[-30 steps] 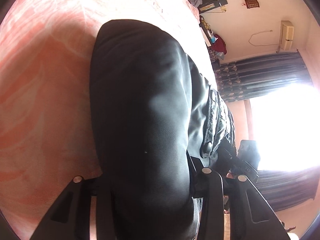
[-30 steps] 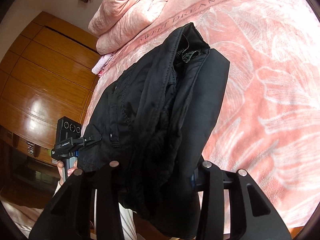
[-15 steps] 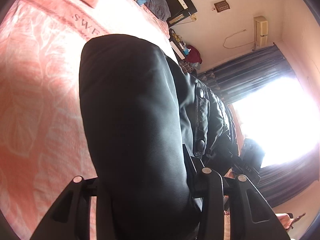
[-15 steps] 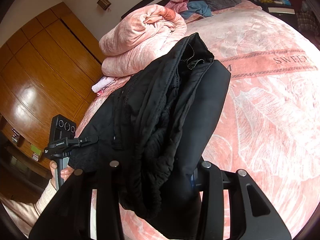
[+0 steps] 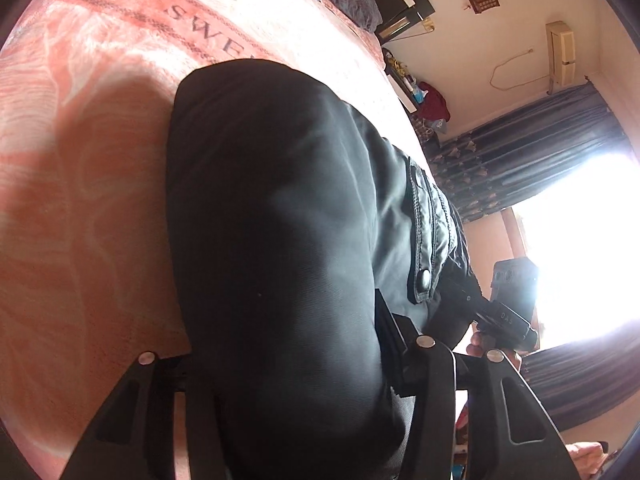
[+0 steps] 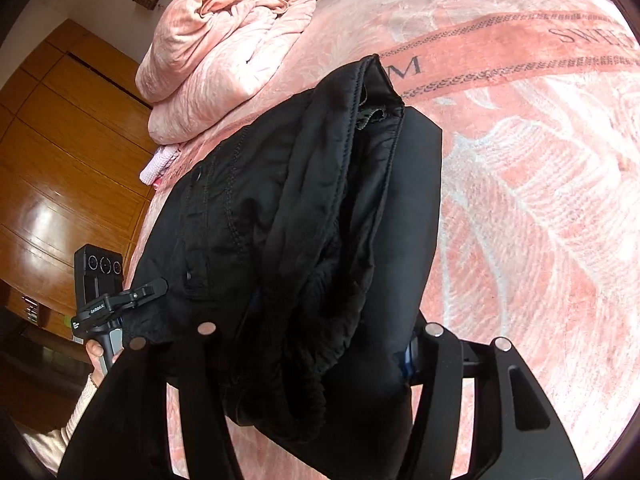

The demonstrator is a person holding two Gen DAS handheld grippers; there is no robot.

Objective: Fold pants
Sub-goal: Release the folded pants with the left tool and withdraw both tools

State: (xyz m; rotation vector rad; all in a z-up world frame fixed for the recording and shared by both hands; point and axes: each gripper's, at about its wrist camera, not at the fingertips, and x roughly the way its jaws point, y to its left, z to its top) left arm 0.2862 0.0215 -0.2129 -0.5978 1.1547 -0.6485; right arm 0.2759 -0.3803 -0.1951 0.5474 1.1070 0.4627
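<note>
Left wrist view: the black pants (image 5: 280,240) fill the left gripper (image 5: 288,360), whose jaws are opening around the cloth; pink bedspread (image 5: 80,200) lies free to the left.

Right wrist view: the right gripper (image 6: 320,332) is opening too, bunched waistband between its jaws, above the bed's open middle; a rolled quilt (image 6: 224,52) sits beyond.

One pair of black pants (image 6: 304,240), two hand-held grippers, one pink bedspread (image 6: 520,200), one rolled quilt (image 6: 224,48).

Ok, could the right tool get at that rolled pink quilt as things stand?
Probably not yet: black pants still hang between the right tool's opening jaws and drape in front, blocking the way to the quilt farther up the bed.
</note>
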